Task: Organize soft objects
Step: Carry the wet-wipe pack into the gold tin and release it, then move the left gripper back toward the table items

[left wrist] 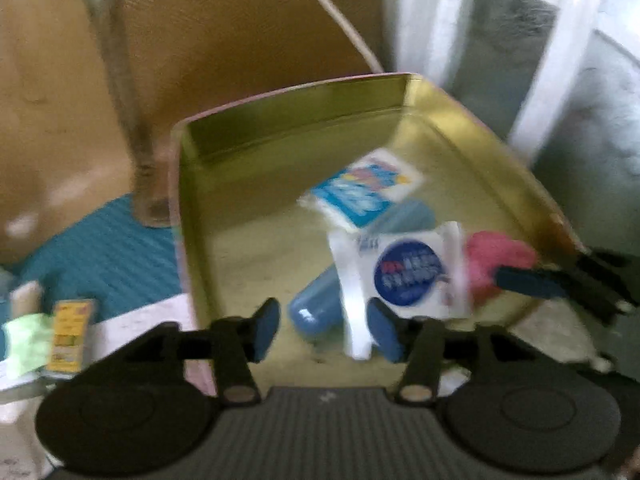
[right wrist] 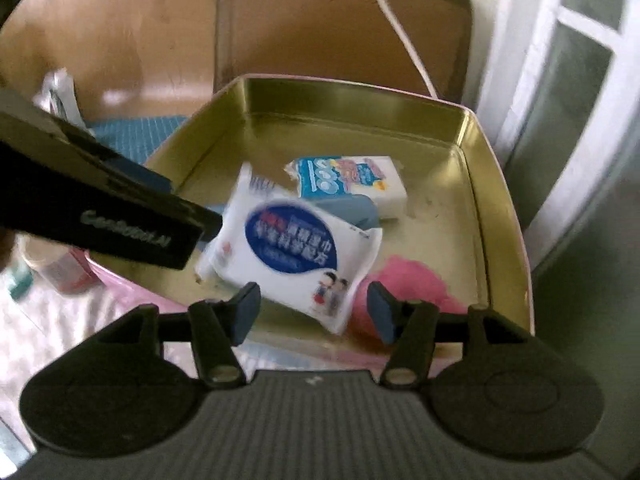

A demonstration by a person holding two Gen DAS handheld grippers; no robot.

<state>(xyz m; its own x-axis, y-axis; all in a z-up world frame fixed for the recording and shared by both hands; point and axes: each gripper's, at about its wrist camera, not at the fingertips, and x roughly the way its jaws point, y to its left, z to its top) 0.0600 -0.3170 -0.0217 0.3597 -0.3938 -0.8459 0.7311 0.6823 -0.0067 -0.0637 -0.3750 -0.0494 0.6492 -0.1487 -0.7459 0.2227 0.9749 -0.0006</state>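
A: State of the jaws?
B: Left gripper (left wrist: 325,330) and right gripper (right wrist: 314,312): both parted, nothing gripped.
A: Contents beyond?
B: A glossy gold metal tin (right wrist: 486,216) holds a crinkly white wipes pack (right wrist: 296,258), a fuzzy pink cloth (right wrist: 404,284) and a rectangular tissue pack (right wrist: 352,180) farthest.

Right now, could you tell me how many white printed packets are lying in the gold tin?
2. One white packet with a blue oval label lies near the front, over a blue object. A smaller blue-and-white packet sits behind it, toward the back wall. Others could be hidden underneath.
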